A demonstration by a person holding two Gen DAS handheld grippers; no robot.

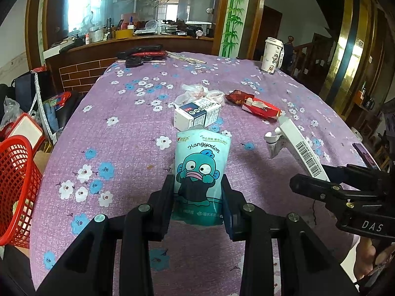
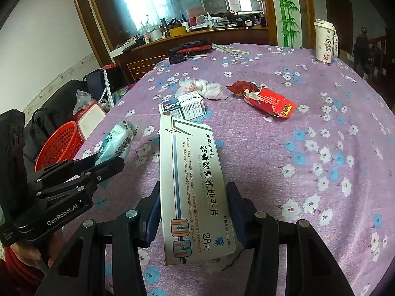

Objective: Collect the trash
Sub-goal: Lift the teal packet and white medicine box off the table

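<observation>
My left gripper (image 1: 197,190) is shut on a teal tissue pack (image 1: 201,170) with a cartoon fish, held above the purple floral tablecloth (image 1: 118,128). My right gripper (image 2: 192,197) is shut on a long white medicine box (image 2: 191,185); the box also shows in the left wrist view (image 1: 302,148). The left gripper and its pack appear at the left of the right wrist view (image 2: 116,145). Still on the table lie a small white box (image 1: 196,114), crumpled white plastic (image 1: 197,92) and a torn red packet (image 1: 256,106).
A red mesh basket (image 1: 14,185) stands off the table's left edge, also in the right wrist view (image 2: 59,145). A white cup (image 1: 271,54) stands at the far right of the table. Black tools (image 1: 140,55) lie at the far edge.
</observation>
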